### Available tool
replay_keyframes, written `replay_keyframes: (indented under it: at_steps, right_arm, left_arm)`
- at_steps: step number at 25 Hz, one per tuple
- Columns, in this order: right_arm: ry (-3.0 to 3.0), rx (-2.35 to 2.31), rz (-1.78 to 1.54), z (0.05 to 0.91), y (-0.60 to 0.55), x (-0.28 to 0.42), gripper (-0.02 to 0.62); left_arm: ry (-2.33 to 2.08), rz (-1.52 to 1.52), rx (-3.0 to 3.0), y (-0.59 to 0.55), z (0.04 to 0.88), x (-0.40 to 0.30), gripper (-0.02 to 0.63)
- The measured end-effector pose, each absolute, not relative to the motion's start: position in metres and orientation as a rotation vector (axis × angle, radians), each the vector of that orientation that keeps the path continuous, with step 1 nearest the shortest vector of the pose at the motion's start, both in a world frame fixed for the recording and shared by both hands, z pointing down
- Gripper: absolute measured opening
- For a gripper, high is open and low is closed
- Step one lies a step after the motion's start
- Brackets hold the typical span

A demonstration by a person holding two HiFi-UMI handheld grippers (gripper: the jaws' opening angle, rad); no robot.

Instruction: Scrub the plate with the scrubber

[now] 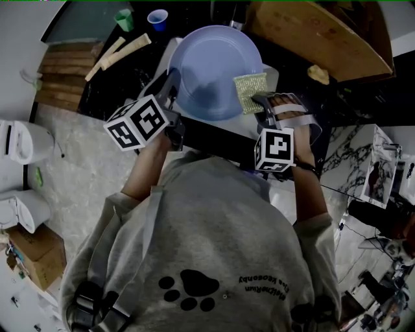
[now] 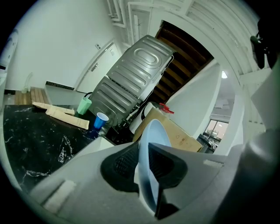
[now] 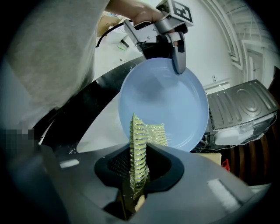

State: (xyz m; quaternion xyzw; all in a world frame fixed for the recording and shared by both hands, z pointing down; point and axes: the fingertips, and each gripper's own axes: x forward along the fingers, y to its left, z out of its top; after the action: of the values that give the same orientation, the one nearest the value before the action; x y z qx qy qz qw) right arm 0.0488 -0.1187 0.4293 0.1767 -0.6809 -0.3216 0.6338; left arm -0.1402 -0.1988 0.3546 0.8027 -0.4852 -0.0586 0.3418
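- Head view is showing someone in a grey shirt [image 1: 207,246] holding a light blue plate [image 1: 211,71] up in the air in front of them. It's tilted, with its face turned toward the person, and it isn't resting on anything.
- Left tongs [image 1: 170,87] are clamping onto the plate's left rim. In the left gripper view the plate is sitting edge-on between the two pads, with both of them pressing on it.
- Right tongs [image 1: 258,100] are squeezing a yellow-green scrubber [image 1: 250,92]. The right gripper view is showing it pinched thin between the pads, with its free end sticking out past them.
- That free end is lying against the plate's face, right by the right rim in the head view, and it's looking like it's touching.
- Right gripper view is also catching the left tongs gripping the plate's far edge.
- Farther back, a blue cup [image 1: 157,19] and a green cup [image 1: 124,19] are standing near each other on the dark desk [image 1: 107,91], well apart from the plate.
- A big wooden board [image 1: 311,32] is lying off at the upper right.
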Motion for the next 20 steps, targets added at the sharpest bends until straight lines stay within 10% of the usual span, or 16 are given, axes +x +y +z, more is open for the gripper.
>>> replay_keyframes:
  at_steps: [20]
  right_arm:
    - [-1.953,0.079,-0.316,0.432,-0.039,-0.018,0.072]
  left_arm:
    - [-1.289,-0.138,2.078,-0.202,0.365,-0.136,0.043]
